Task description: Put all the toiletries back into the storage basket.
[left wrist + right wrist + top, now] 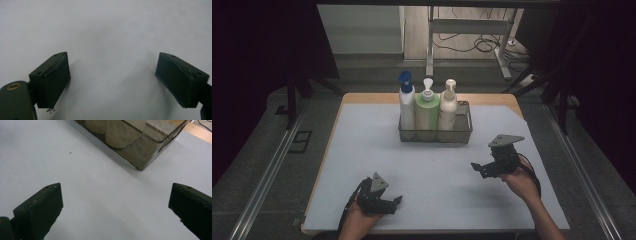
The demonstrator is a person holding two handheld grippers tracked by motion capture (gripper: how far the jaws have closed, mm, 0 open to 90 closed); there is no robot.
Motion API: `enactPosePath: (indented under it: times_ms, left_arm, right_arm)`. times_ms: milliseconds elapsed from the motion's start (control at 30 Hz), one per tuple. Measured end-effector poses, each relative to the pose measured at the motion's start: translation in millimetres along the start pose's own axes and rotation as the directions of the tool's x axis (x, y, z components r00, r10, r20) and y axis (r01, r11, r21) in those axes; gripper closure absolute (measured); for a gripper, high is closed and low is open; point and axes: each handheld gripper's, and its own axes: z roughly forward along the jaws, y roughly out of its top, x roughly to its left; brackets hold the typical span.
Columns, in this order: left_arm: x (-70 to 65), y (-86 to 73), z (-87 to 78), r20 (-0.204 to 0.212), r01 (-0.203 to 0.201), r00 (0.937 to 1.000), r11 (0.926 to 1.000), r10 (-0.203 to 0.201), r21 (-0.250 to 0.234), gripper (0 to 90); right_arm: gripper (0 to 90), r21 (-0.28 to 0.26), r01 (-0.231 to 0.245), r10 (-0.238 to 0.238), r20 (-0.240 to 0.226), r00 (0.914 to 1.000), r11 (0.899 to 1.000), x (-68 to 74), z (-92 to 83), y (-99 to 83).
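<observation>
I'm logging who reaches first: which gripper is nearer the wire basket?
Right. The right gripper sits just in front of the wire basket's right end; the left gripper is farther back, near the table edge.

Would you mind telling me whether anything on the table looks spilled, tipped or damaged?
Nothing stands out. Three bottles stand upright in the basket, nothing is spilled on the mat, and both grippers, left and right, hang open and empty.

Wire-mesh metal basket [435,135] (dull), matt tabletop [362,165].
</observation>
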Motion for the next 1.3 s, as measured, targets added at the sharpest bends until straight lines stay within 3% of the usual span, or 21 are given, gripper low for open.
enactPosePath:
  times_ms: [533,1300]
  left_arm:
    - [-0.1,0.0,0.0,-0.001,0.0,1.0,1.0,0.0,0.0,12.1]
    - [-0.3,-0.1,0.1,0.0,0.002,1.0,1.0,-0.002,-0.003,12.2]
  right_arm:
    - [0.0,0.028,-0.016,0.015,0.004,0.9999,0.999,10.7,-11.0,-33.4]
    - [0.0,0.06,-0.038,0.04,-0.018,0.999,0.997,24.1,10.4,-78.0]
